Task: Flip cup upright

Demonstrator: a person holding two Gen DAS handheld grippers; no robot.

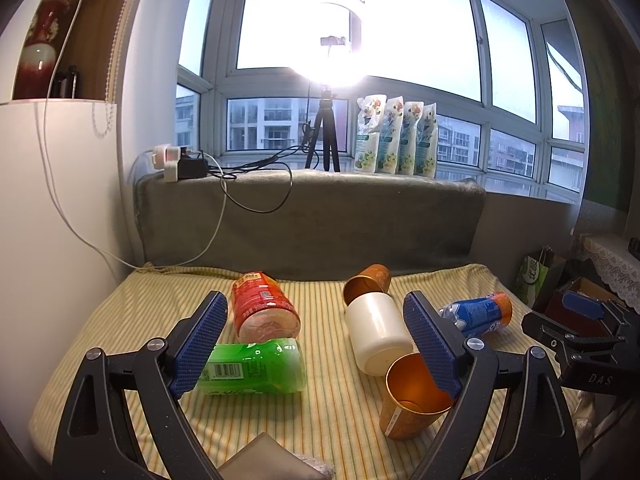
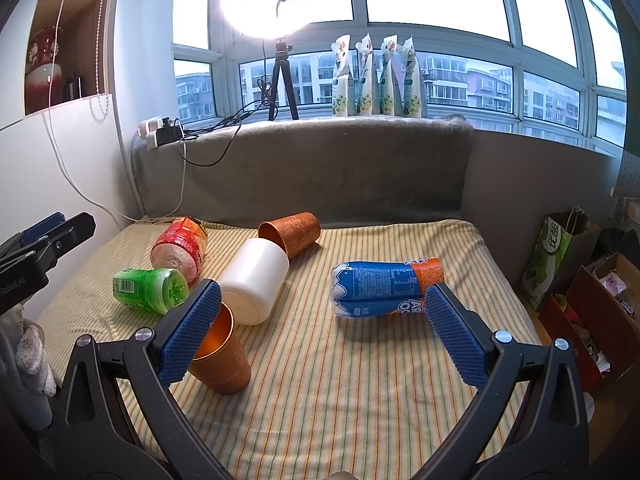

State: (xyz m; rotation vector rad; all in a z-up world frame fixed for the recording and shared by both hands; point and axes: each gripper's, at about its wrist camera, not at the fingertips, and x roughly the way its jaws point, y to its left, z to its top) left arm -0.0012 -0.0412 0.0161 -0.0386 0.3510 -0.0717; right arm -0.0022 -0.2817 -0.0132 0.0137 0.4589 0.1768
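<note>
An orange cup [image 1: 412, 400] stands upright on the striped cloth, also in the right wrist view [image 2: 224, 356]. A white cup [image 1: 378, 332] [image 2: 256, 280] lies on its side behind it. A second orange cup [image 1: 368, 280] [image 2: 292, 232] lies on its side at the back. My left gripper [image 1: 316, 344] is open and empty above the cloth, with the upright cup by its right finger [image 1: 430, 344]. My right gripper [image 2: 320, 332] is open and empty, with the upright cup by its left finger [image 2: 192, 332]. It also shows at the right of the left wrist view [image 1: 580, 320].
A red bottle [image 1: 264, 308] [image 2: 180, 248], a green bottle [image 1: 256, 366] [image 2: 152, 286] and a blue bottle [image 1: 480, 312] [image 2: 384, 284] lie on the striped cloth [image 2: 360, 380]. A grey cushion [image 2: 304, 168] backs it. A wall is on the left, bags and boxes [image 2: 560, 264] on the right.
</note>
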